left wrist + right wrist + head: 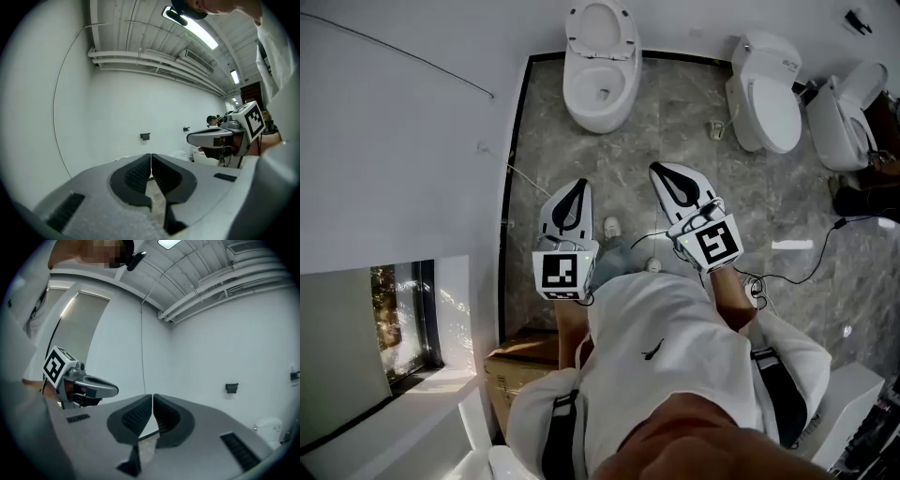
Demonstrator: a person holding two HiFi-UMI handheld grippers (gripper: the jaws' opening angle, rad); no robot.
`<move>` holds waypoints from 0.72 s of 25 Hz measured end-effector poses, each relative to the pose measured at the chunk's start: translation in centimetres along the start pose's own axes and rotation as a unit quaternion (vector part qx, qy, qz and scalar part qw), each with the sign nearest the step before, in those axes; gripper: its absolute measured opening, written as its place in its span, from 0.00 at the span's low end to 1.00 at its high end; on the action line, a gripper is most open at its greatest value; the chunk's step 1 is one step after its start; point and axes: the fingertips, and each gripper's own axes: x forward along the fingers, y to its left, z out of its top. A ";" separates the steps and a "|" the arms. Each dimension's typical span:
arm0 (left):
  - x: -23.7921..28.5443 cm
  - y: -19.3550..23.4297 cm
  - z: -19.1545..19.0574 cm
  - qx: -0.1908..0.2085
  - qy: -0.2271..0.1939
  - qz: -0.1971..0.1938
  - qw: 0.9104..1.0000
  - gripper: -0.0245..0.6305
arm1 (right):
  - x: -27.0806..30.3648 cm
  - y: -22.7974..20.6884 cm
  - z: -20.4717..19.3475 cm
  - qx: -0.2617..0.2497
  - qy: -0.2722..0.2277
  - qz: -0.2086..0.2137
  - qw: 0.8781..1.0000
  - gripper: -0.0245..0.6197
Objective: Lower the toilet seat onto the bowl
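- Toilet seat up; well ahead of L gripper & R gripper, no contact.
- Both grippers clenched, pad on pad.
- Bowl uncovered.

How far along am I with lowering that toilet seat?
Nothing looks done: the toilet seat stands raised above the open bowl. Nothing is in hand: the left gripper and right gripper are both shut, empty, well short of it. Left: approach, take the seat, lower it onto the bowl.
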 end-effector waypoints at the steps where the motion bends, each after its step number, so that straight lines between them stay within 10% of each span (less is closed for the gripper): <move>1: 0.6 0.9 -0.1 0.000 0.001 -0.001 1.000 0.08 | 1.1 0.0 0.1 -0.002 0.000 0.003 1.000 0.09; 18: 8.3 12.1 0.1 0.014 -0.001 -0.036 0.999 0.08 | 14.7 -2.2 -0.7 0.007 0.025 -0.020 0.999 0.09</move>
